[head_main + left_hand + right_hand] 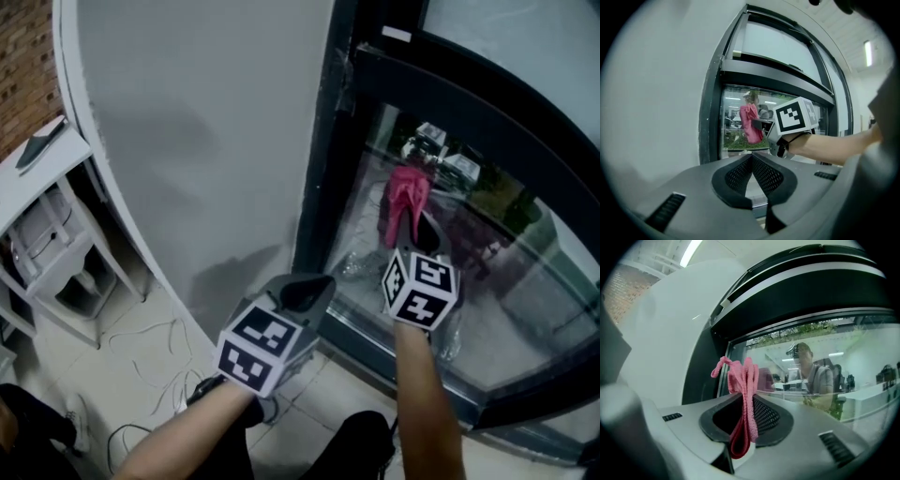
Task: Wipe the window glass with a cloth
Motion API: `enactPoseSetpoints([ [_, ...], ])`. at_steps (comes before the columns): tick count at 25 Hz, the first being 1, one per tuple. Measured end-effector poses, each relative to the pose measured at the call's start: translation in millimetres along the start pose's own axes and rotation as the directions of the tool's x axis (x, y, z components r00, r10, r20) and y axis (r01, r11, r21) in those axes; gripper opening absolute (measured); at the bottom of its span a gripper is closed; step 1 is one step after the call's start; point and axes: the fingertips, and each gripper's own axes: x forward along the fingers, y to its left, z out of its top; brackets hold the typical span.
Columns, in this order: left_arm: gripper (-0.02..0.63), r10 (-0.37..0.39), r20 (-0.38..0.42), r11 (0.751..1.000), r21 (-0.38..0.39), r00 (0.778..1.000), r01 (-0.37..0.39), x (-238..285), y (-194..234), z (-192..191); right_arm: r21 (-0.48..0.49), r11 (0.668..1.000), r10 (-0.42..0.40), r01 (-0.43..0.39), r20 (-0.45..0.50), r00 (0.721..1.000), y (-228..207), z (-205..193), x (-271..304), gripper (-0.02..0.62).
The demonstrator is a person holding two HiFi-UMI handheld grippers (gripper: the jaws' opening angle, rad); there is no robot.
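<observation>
The right forearm (427,394) reaches forward and up, setting the right gripper (415,230) before the window glass (525,281). The left gripper (302,292) sits lower, beside the dark window frame (319,169).

The right fingers (764,413) are clamped on a pink cloth (745,380), with its bunched top close to the pane by the frame. In the left gripper view its fingers (766,176) are pressed together with nothing between them.

Only the head view shows a white stand (28,178) and cables (150,337) on the floor.

Tiled floor (342,386), white cables (142,334), white side table (33,180)
</observation>
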Motion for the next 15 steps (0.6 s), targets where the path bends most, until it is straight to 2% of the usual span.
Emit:
enactPoseSetpoints([
  [15, 0.003, -0.133, -0.028, 0.989, 0.065, 0.991, 0.134, 40.6, -94.3, 4.8, 0.016, 0.983, -0.182, 0.182, -0.004, 0.983, -126.6, -14.2, -84.7, 0.066],
])
